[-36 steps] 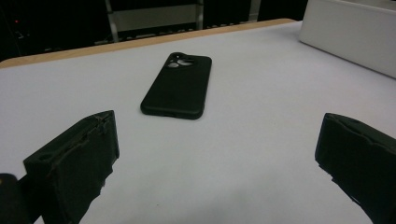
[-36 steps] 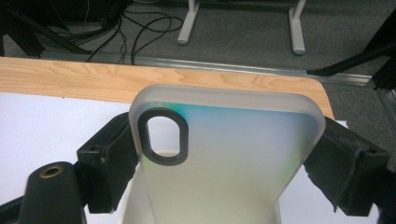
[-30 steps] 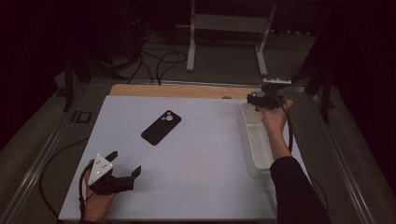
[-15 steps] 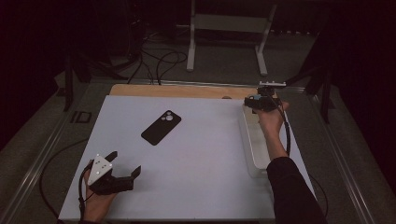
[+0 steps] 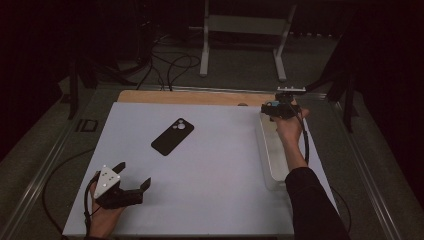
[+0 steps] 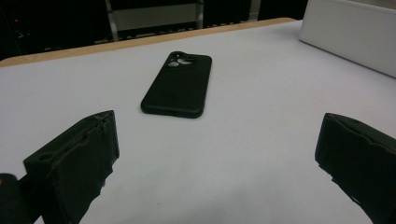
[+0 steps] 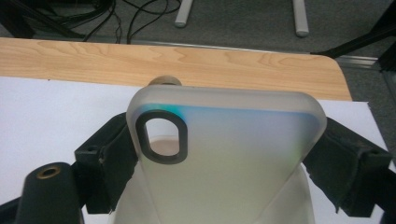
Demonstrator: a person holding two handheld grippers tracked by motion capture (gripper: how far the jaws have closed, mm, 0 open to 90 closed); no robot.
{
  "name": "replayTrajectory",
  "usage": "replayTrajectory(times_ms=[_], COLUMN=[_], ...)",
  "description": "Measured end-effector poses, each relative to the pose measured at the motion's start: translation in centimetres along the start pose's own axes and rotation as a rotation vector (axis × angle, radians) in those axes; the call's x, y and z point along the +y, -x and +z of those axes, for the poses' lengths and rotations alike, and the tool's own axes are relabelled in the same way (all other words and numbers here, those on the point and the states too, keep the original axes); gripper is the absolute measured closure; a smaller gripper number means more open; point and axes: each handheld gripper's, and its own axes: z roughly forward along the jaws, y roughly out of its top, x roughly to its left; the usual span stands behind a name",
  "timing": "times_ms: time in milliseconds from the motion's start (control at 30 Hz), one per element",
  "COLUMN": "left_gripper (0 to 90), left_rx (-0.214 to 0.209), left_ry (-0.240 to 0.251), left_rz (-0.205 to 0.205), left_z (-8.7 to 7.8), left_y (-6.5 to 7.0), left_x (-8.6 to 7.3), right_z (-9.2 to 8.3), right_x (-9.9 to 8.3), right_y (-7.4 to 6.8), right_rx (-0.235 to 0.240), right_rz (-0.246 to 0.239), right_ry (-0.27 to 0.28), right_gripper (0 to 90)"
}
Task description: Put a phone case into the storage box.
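Holding a frosted clear phone case (image 7: 224, 154) clamped between its jaws, the right gripper (image 5: 278, 108) hovers over the far end of the white tray (image 5: 270, 160), so the pick-up looks done and the placing is left. Left of the tray the black phone (image 5: 172, 136) lies flat and untouched, the left gripper (image 5: 131, 186) spread wide and empty nearer the person. White mat (image 5: 220, 165), wooden strip (image 5: 190, 97) beyond, cables (image 5: 170, 65) on the dark floor.

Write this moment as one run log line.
right claw: shut on translucent frosted phone case | left claw: open | black phone: flat on table
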Motion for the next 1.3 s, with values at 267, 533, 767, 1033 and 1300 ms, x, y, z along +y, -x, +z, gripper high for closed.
replayTrajectory(times_ms=[267, 533, 767, 1033, 1300], left_gripper=[0.2, 0.2, 0.2, 0.3, 0.3], left_rx=[0.001, 0.001, 0.001, 0.001, 0.002], left_ry=[-0.003, -0.004, -0.001, -0.003, 0.001], left_rz=[0.003, 0.002, -0.001, 0.001, -0.003], left_z=[0.0, 0.0, 0.0, 0.0, -0.1], left_y=[0.0, 0.0, 0.0, 0.0, 0.0], left_x=[0.0, 0.0, 0.0, 0.0, 0.0], right_z=[0.5, 0.5, 0.5, -0.1, -1.1], right_x=[0.1, 0.5, 0.6, 0.8, 0.9], right_y=[0.2, 0.2, 0.2, 0.5, 0.8], right_rx=[0.0, 0.007, 0.015, 0.039, 0.037], right_rz=[0.019, 0.019, 0.012, 0.005, -0.008], right_ry=[-0.01, -0.007, -0.007, 0.014, 0.031], right_gripper=[10.3, 9.8, 9.7, 8.4, 8.5])
